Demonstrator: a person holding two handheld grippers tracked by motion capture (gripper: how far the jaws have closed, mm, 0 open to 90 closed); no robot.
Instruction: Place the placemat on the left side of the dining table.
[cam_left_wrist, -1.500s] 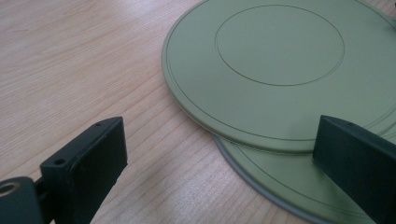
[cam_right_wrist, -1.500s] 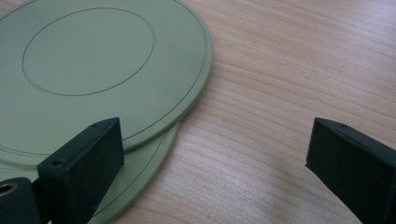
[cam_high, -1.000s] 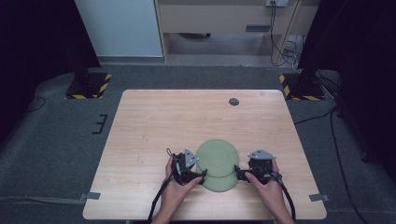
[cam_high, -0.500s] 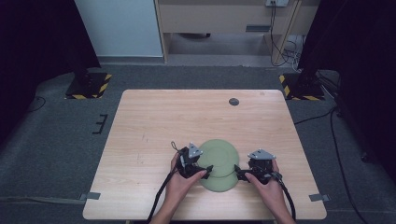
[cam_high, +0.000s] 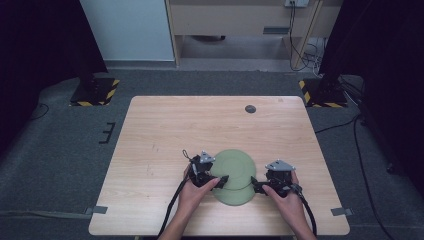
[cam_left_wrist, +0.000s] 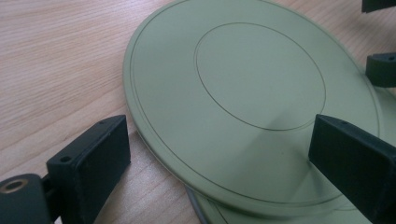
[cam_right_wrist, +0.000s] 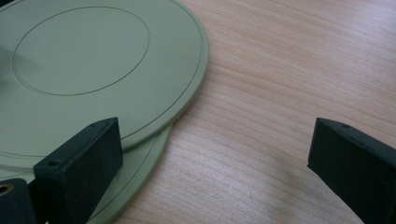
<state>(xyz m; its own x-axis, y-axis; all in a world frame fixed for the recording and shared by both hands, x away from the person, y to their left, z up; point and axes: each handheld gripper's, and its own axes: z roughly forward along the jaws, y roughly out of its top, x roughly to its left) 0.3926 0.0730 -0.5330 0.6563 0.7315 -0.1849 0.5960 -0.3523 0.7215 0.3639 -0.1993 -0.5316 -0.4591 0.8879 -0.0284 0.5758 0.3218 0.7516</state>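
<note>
Two pale green plates lie stacked and slightly offset near the table's front edge, the top plate (cam_high: 234, 167) (cam_left_wrist: 252, 93) (cam_right_wrist: 93, 70) over the lower plate (cam_high: 235, 197) (cam_left_wrist: 210, 215) (cam_right_wrist: 144, 163). My left gripper (cam_high: 221, 180) (cam_left_wrist: 219, 140) is open at the stack's left rim, with one jaw beside the rim on the wood and the other above the top plate. My right gripper (cam_high: 255, 186) (cam_right_wrist: 215, 140) is open at the stack's right rim, one jaw over the plates' edge and the other over bare wood. Neither holds anything.
The wooden table (cam_high: 165, 135) has a small dark round disc (cam_high: 250, 108) near its far edge. Grey carpet surrounds the table, with yellow-black striped stand bases (cam_high: 95, 92) at the back left and back right. Cables trail from both grippers toward the front edge.
My left gripper has moved right and turned in over the plates' left rim. The right gripper has hardly moved.
</note>
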